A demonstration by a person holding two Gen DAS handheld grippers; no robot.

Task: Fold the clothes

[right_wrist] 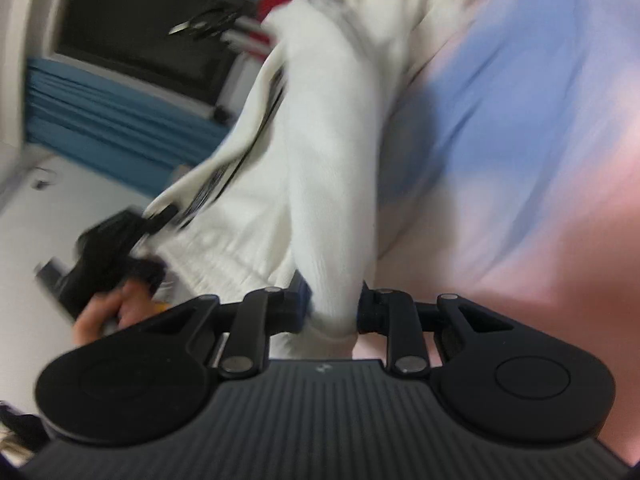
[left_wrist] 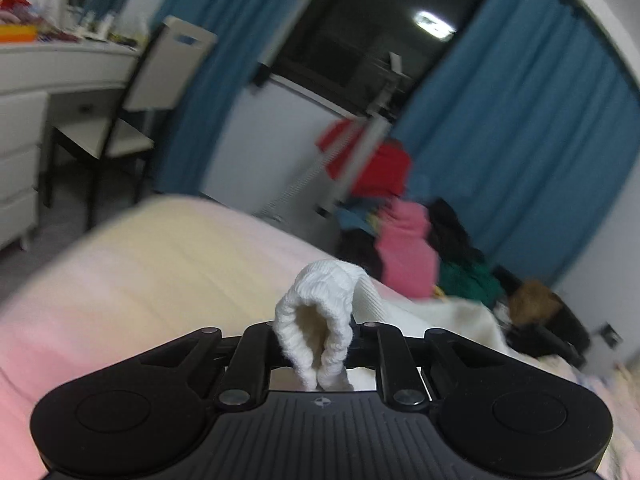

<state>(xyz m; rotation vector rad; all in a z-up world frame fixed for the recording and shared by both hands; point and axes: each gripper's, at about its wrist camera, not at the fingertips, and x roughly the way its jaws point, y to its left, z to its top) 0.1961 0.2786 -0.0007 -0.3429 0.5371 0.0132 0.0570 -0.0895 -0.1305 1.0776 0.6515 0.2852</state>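
A white knitted garment (left_wrist: 320, 312) bulges up in a ribbed loop between the fingers of my left gripper (left_wrist: 316, 332), which is shut on it above the bed. More of the white cloth trails to the right over the bedding. In the right wrist view the same white garment (right_wrist: 328, 152) hangs stretched away from my right gripper (right_wrist: 330, 312), which is shut on a bunched edge. A person's hand (right_wrist: 104, 312) holding the other black gripper shows at the left. Both views are blurred by motion.
The bed has a pink, cream and blue cover (left_wrist: 152, 276). A heap of coloured clothes (left_wrist: 408, 248) lies at its far side by blue curtains (left_wrist: 520, 140). A chair (left_wrist: 132, 112) and white desk (left_wrist: 60, 68) stand at left.
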